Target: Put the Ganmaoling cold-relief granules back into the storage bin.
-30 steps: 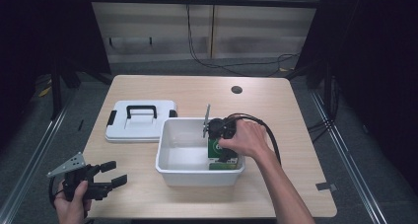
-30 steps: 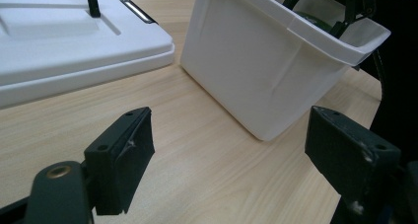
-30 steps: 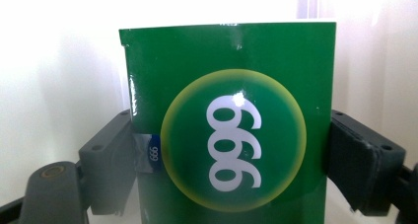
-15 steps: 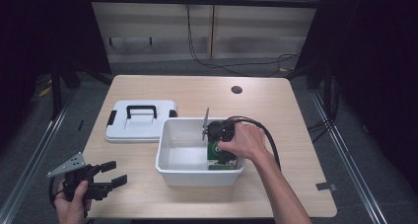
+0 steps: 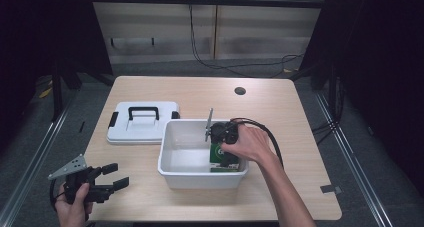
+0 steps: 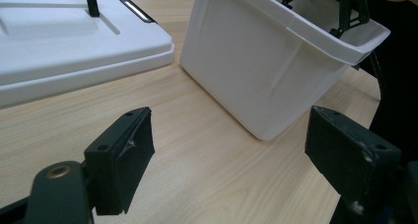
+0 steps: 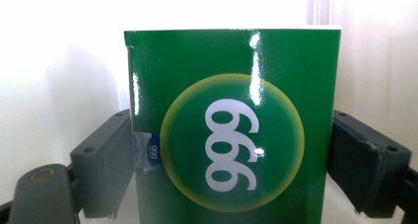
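Pale woodgrain table [image 5: 300, 117], right tongs [image 7: 231, 150] clamping glossy green box [image 7: 231, 125], left tongs [image 6: 236, 150] apart.

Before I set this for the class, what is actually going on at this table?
A person works with a gripper in each hand. The right gripper is down inside the open white bin, its jaws closed on the sides of a green box marked 999. The left gripper is held open near the table's front edge, holding nothing. The bin's white lid, with its black handle, lies flat on the table beside the bin.
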The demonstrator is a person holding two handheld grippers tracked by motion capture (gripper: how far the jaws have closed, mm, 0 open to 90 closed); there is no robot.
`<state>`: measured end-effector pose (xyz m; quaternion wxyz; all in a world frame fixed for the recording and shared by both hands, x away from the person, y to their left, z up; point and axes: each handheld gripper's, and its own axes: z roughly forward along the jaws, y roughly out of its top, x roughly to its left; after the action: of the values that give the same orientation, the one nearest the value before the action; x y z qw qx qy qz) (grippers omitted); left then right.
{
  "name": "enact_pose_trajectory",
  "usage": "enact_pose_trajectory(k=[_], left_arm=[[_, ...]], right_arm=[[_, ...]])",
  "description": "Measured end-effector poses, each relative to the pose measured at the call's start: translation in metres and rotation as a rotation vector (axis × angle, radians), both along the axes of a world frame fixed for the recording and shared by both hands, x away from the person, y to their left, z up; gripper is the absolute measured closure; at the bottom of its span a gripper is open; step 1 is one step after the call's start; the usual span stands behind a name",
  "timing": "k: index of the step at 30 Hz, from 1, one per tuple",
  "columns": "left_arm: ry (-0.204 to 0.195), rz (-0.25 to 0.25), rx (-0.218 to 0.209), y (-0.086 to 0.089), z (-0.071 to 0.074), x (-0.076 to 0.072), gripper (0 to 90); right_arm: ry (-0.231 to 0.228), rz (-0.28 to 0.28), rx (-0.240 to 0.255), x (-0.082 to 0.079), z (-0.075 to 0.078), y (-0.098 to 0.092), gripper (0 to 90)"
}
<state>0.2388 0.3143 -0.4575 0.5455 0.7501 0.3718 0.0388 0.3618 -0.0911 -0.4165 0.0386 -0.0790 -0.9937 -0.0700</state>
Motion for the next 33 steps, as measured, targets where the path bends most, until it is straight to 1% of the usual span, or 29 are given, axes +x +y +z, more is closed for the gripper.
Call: enact_pose_trajectory(k=[3,5,6,8,9,11,13,15,16,17,21,22,23,24,28,30,31,32,33], left_arm=[[0.001,0.0,-0.001,0.0,0.0,0.0,18.7],[0.002,0.0,-0.002,0.0,0.0,0.0,18.7],[0.001,0.0,-0.001,0.0,0.0,0.0,18.7],[0.004,-0.001,-0.002,0.0,0.0,0.0,18.7],[0.005,0.0,-0.002,0.0,0.0,0.0,18.6],[0.002,0.0,0.0,0.0,0.0,0.0,18.7],[0.003,0.001,0.0,0.0,0.0,0.0,18.6],[0.004,0.003,0.0,0.0,0.0,0.0,18.6],[0.004,0.002,0.001,0.0,0.0,0.0,18.7],[0.006,0.003,0.001,0.0,0.0,0.0,18.6],[0.006,0.003,0.001,0.0,-0.001,0.0,18.6],[0.005,0.003,0.006,0.0,-0.001,0.0,18.6],[0.008,0.002,0.004,-0.001,-0.001,0.0,18.7],[0.006,0.001,0.006,0.0,-0.001,0.0,18.6],[0.01,0.002,0.003,0.0,-0.001,0.0,18.7],[0.01,0.001,0.003,0.0,-0.001,0.0,18.6],[0.01,0.002,0.003,0.0,-0.001,0.0,18.6],[0.01,0.0,0.003,-0.001,-0.001,0.0,18.6],[0.01,0.0,0.003,-0.001,-0.001,0.0,18.7]], right_arm=[[-0.002,0.007,0.009,0.0,0.0,-0.001,11.3],[-0.008,-0.003,0.019,-0.001,0.0,-0.001,9.5],[-0.013,0.009,0.044,0.001,0.001,-0.002,9.5],[-0.011,0.003,0.056,0.0,0.003,-0.003,9.5],[-0.009,0.012,0.066,0.001,0.003,-0.003,9.5],[-0.016,0.0,0.076,0.0,0.005,-0.003,9.5],[-0.013,-0.012,0.083,-0.001,0.007,-0.003,9.5],[-0.021,-0.018,0.091,-0.001,0.008,-0.004,9.5],[-0.021,-0.011,0.103,-0.001,0.009,-0.005,9.5],[-0.024,-0.021,0.104,-0.001,0.01,-0.006,9.5],[-0.023,-0.022,0.12,-0.002,0.013,-0.009,10.2],[-0.011,-0.028,0.117,-0.002,0.015,-0.011,12.3],[-0.015,-0.029,0.12,-0.002,0.016,-0.011,12.3],[-0.019,-0.044,0.121,-0.003,0.017,-0.012,12.3],[-0.026,-0.041,0.135,-0.003,0.02,-0.014,12.7],[-0.027,-0.051,0.146,-0.005,0.022,-0.015,13.0],[-0.033,-0.035,0.153,-0.004,0.023,-0.016,13.1],[-0.047,-0.035,0.155,-0.006,0.026,-0.017,13.2],[-0.047,-0.035,0.155,-0.006,0.026,-0.017,13.2]])
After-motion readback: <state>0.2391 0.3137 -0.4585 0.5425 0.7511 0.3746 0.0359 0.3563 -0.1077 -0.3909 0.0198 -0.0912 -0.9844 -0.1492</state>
